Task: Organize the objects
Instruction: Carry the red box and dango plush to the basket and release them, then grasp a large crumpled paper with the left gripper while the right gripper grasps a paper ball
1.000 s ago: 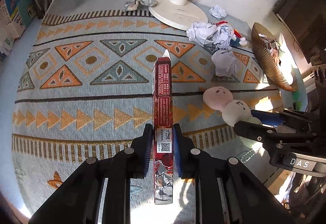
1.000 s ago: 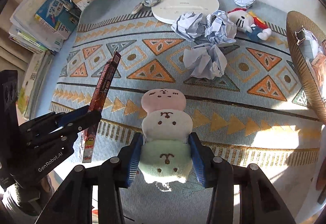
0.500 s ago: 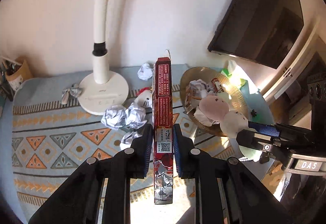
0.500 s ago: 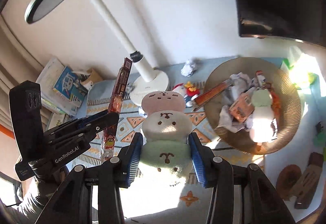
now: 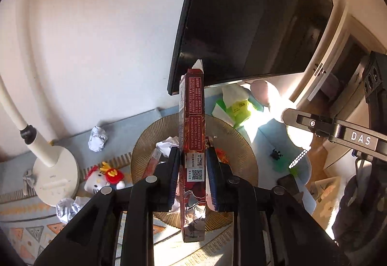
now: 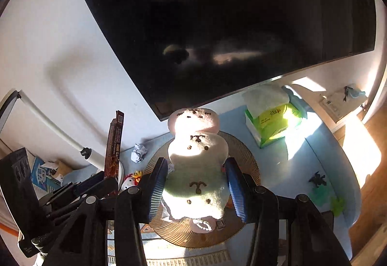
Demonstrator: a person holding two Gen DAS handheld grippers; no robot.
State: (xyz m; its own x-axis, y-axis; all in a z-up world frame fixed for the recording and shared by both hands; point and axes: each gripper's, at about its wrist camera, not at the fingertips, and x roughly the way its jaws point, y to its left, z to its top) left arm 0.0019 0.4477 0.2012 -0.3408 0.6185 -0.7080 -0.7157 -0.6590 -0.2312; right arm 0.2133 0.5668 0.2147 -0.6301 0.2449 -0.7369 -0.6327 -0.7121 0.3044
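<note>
We have two things in the air above the round woven tray [image 5: 244,157], which sits on the patterned cloth below the dark screen [image 5: 254,11]. Our left gripper [image 5: 192,177] is clamped on a long red carton [image 5: 192,135], its jaws pressed flat against the two broad faces low on the box, so most of its length stands up beyond the fingers. Our right gripper [image 6: 197,189] is closed around a soft toy [image 6: 197,162] made of three stacked cushiony balls, held at the lowest, pale green ball.

The carton looks like thin card: light and stiff along its length, but easy to dent if squeezed hard. Its top flap is open, so we judge it may be empty or part used. Held this low it will lever about in the jaws, and a hold nearer the middle would steady it.

The toy is light, squashy and not fragile. The plush gives under the pads, so the grip sinks in, and the two upper balls may flop.

The tray already holds crumpled paper and other bits near its far-left rim, and a small white cat doll [image 5: 102,180] lies on the cloth just beside its left edge.
</note>
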